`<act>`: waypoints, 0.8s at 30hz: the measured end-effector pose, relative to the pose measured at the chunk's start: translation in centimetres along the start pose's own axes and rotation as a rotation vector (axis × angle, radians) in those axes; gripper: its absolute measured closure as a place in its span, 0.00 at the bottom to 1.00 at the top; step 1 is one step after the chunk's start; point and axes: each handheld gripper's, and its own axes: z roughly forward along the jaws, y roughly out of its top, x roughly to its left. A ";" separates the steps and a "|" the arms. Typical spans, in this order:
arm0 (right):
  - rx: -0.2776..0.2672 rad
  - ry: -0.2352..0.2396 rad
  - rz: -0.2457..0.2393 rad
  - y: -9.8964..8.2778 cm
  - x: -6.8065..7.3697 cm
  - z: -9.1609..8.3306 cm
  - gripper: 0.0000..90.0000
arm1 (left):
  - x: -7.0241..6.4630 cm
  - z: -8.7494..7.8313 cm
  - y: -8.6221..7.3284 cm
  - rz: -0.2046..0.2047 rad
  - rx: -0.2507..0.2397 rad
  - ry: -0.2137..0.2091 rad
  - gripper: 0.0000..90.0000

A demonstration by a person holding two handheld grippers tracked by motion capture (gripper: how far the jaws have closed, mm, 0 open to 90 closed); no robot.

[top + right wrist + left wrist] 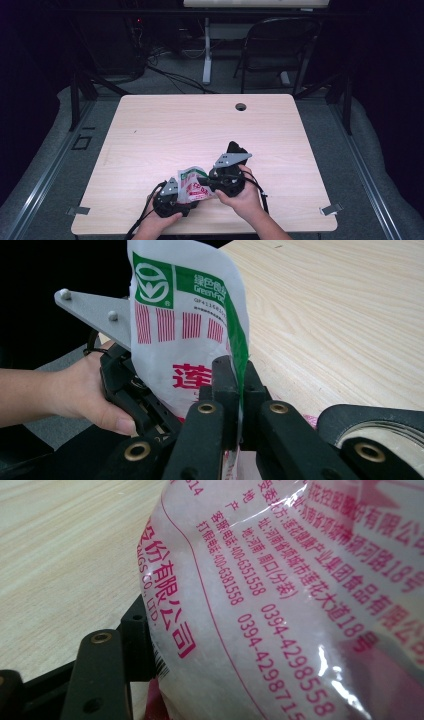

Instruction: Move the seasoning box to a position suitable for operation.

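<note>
Bag point(192, 185) held between two grippers over the counter point(200, 130).
Right gripper point(239, 390) is clamped tight on the bag's edge; left gripper point(170, 196) jaws part-open around the bag, grip unclear.

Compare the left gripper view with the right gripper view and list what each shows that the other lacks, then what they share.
Left gripper view: small pink printed text and phone numbers on the clear plastic packet of white granules, close up, with one black jaw beside it.

Right gripper view: the packet's green logo and red bars at its top, the right gripper clamped on its edge, the left gripper in a hand, and a black tape roll.

Both: the packet and the light wooden table.
</note>
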 end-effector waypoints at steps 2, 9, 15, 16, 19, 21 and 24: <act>-0.001 -0.001 -0.001 0.0 0.0 0.0 1.00 | 0.0 0.0 0.0 0.001 0.002 -0.007 0.43; -0.002 0.003 0.002 0.0 0.0 0.0 1.00 | -0.2 0.0 0.0 0.013 0.000 0.019 0.46; -0.004 0.000 0.004 -0.1 -0.1 0.1 1.00 | -0.5 0.0 0.0 0.030 0.000 0.056 0.47; -0.005 0.001 0.004 -0.1 -0.1 0.1 1.00 | -0.5 0.0 0.0 0.019 0.002 0.044 0.48; -0.005 0.003 0.005 -0.1 -0.1 0.1 1.00 | -0.5 0.0 0.0 0.029 -0.001 0.057 0.48; -0.006 0.004 0.005 -0.1 -0.1 0.1 1.00 | -0.6 0.0 0.0 0.026 -0.001 0.057 0.49; -0.003 0.001 0.002 -0.1 -0.1 0.1 1.00 | -0.8 0.0 0.0 0.042 0.004 0.097 0.49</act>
